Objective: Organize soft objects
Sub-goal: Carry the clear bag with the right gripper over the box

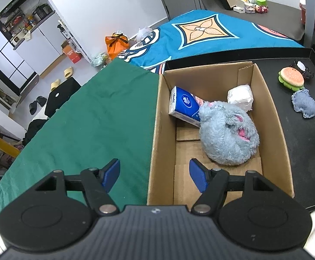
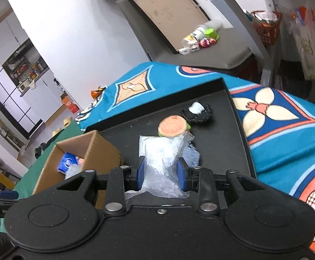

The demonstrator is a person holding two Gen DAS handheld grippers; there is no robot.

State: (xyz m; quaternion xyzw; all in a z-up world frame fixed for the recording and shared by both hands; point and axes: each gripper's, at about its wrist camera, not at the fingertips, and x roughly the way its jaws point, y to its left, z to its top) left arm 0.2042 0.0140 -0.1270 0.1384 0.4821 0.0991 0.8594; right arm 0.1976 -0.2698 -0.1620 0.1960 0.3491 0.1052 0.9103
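Right wrist: right gripper (image 2: 161, 174) fingers pinch bubble wrap (image 2: 160, 158); left gripper (image 1: 154, 174) fingers spread

Grey-blue plush toy (image 1: 228, 134); brown cardboard box (image 1: 157, 130); green cloth (image 1: 88, 117); black tray (image 2: 222, 138).

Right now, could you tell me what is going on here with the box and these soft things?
A person is sorting soft items into a cardboard box. The right tongs are closed on a clear bubble-wrap bag above the black tray. The left tongs hang open and empty over the box's near edge. Inside the box are a grey plush toy, a blue tissue pack and a white bundle. A burger toy and a denim piece remain on the tray.
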